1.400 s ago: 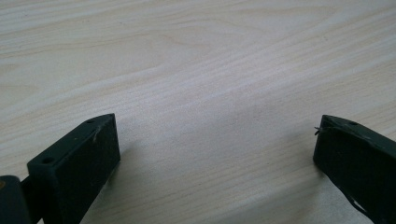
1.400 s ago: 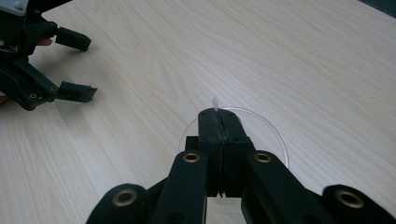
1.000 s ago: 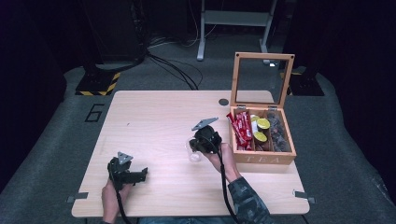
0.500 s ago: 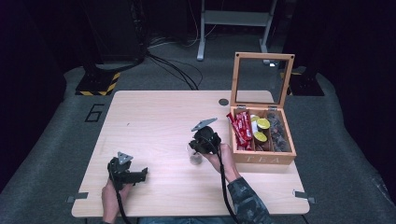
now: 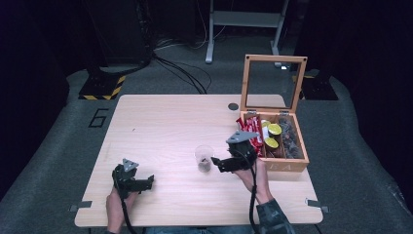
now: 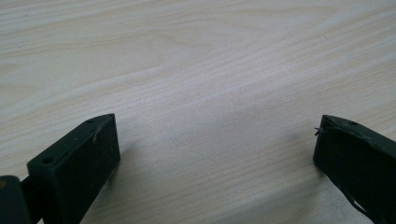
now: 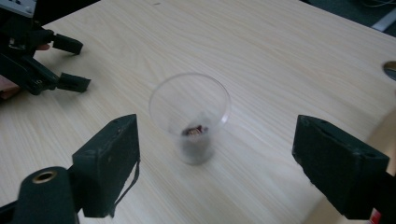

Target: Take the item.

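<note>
Beside the wooden box (image 5: 282,161), my right hand-held gripper (image 5: 218,163) has just been opening, releasing the clear cup (image 7: 191,116); next, I'd probably fetch another sachet.

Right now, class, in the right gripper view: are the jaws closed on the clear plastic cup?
No: the clear plastic cup stands free on the table, ahead of the right gripper, whose jaws stand wide apart.

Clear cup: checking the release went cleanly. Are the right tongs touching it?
Apart. The right gripper view shows the right tongs open, bare table between each jaw and the clear cup.
</note>
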A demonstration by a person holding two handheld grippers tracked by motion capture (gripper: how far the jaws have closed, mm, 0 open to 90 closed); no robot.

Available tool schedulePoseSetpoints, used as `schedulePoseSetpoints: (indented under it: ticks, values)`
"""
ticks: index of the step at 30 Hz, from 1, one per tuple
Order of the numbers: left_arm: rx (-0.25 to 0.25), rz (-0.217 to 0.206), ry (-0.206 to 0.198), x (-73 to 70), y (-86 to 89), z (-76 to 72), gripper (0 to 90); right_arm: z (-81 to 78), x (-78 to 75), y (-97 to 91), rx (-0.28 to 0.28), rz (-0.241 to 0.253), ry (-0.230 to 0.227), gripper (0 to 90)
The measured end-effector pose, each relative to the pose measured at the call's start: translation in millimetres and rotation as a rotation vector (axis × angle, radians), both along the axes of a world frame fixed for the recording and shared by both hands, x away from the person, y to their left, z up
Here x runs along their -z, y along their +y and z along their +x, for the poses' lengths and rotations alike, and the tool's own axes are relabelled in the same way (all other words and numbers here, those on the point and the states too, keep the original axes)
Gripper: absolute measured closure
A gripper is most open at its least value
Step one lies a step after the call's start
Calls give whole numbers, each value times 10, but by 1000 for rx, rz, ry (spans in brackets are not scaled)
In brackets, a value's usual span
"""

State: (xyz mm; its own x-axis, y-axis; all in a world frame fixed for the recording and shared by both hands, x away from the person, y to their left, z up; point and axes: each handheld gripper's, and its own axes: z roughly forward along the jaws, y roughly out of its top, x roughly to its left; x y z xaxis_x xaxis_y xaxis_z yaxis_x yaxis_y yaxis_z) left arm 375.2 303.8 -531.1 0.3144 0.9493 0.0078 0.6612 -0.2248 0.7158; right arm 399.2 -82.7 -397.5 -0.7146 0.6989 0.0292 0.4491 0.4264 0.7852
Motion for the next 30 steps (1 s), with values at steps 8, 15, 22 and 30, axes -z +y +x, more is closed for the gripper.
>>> schedulePoseSetpoints:
  ticks: [8, 15, 22, 30]
  values:
    - [3, 0, 4, -3, 2, 0, 3, -294, 48, -568, 122, 20, -41, 111]
    - [-1, -1, -1, 1, -1, 0, 3, -486, 186, -956, 217, 36, -41, 110]
    - [0, 0, -1, 0, 0, 1, 4, -603, 383, -1240, 301, 31, -22, 110]
    - [-4, -6, 2, 3, -10, -3, 4, -689, 761, -1614, 425, 25, 31, 109]
